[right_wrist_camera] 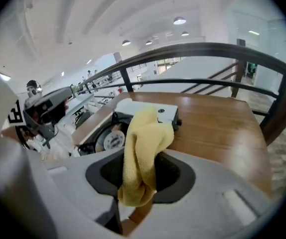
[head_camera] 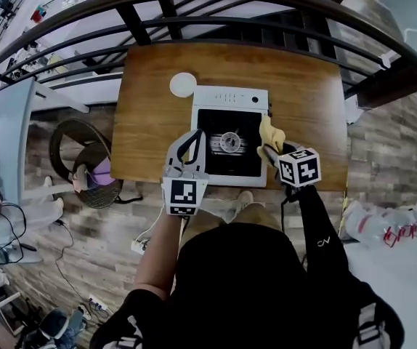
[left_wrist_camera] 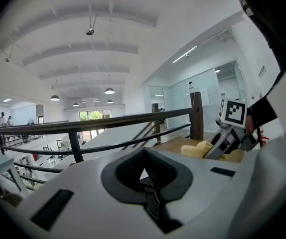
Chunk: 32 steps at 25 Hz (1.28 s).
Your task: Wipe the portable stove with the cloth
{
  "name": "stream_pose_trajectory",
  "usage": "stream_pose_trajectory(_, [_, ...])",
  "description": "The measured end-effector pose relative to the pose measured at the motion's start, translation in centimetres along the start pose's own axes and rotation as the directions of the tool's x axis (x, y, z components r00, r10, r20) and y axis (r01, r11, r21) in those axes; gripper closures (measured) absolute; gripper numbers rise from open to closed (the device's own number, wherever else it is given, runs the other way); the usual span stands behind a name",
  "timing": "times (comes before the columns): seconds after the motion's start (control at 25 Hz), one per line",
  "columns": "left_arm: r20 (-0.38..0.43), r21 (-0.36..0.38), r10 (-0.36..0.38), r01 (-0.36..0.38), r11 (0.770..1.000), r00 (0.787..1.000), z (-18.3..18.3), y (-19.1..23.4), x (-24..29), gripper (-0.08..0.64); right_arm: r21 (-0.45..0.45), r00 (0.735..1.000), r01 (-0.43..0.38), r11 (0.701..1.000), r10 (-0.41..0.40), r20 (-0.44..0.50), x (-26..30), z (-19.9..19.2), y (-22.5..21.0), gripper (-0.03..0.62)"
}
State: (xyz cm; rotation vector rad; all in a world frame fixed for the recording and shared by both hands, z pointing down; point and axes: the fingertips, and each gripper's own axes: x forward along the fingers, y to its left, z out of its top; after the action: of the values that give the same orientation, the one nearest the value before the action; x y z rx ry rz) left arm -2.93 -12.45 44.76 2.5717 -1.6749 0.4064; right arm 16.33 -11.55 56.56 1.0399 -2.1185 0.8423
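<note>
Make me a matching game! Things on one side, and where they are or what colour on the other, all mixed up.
1 cloth
2 portable stove
3 round disc
4 left claw

A white, on the table by the stove's corner
B shut, holding nothing
C yellow, pinched in the right claw
D black top, on the wooden table

Pairs: 1-C, 2-D, 3-A, 4-B
</note>
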Motion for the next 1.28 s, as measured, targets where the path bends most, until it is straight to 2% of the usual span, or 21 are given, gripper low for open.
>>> stream_pose_trajectory(0.16, [0.012, 0.075, -0.056, 0.055, 0.996, 0.998, 0.5, 4.1, 0.4, 0.552, 0.01, 0.994, 0.018, 1.0, -0.019, 0.104, 1.9, 6.1, 5.2, 0.469])
stream_pose_trajectory(0.28, [0.037, 0.094, -0.102, 0.099, 0.991, 0.994, 1.2, 7.2, 0.6, 0.552, -0.008, 0.991, -0.003, 1.0, 0.004, 0.131, 5.0, 9.3, 10.3, 0.469])
stream_pose_trajectory(0.44, [0.052, 0.105, -0.128, 0.122, 0.987, 0.99, 1.4, 11.3, 0.4, 0.552, -0.018, 0.996, -0.028, 0.999, 0.029, 0.086, 11.1, 12.1, 16.0, 0.469])
stream_pose_trajectory(0.6, [0.059, 0.109, -0.15, 0.143, 0.984, 0.987, 1.3, 13.7, 0.1, 0.552, 0.055, 0.999, 0.036, 0.998, -0.036, -0.002, 16.6, 13.4, 17.3, 0.469])
stream_pose_trajectory(0.8, [0.07, 0.117, -0.179, 0.17, 0.979, 0.981, 1.1, 15.0, 0.0, 0.552, 0.112, 0.993, 0.103, 0.988, -0.096, -0.072, 18.7, 12.2, 16.8, 0.469])
stream_pose_trajectory(1.04, [0.057, 0.079, -0.197, 0.192, 0.978, 0.979, -0.6, 15.3, -0.8, 0.552, 0.136, 0.992, 0.093, 0.986, -0.079, -0.103, 16.8, 7.4, 19.4, 0.469])
stream_pose_trajectory(1.28, [0.041, 0.054, -0.241, 0.239, 0.97, 0.97, -2.1, 13.3, -1.8, 0.553, 0.043, 0.992, 0.051, 0.998, -0.045, -0.119, 13.8, 3.6, 23.3, 0.469])
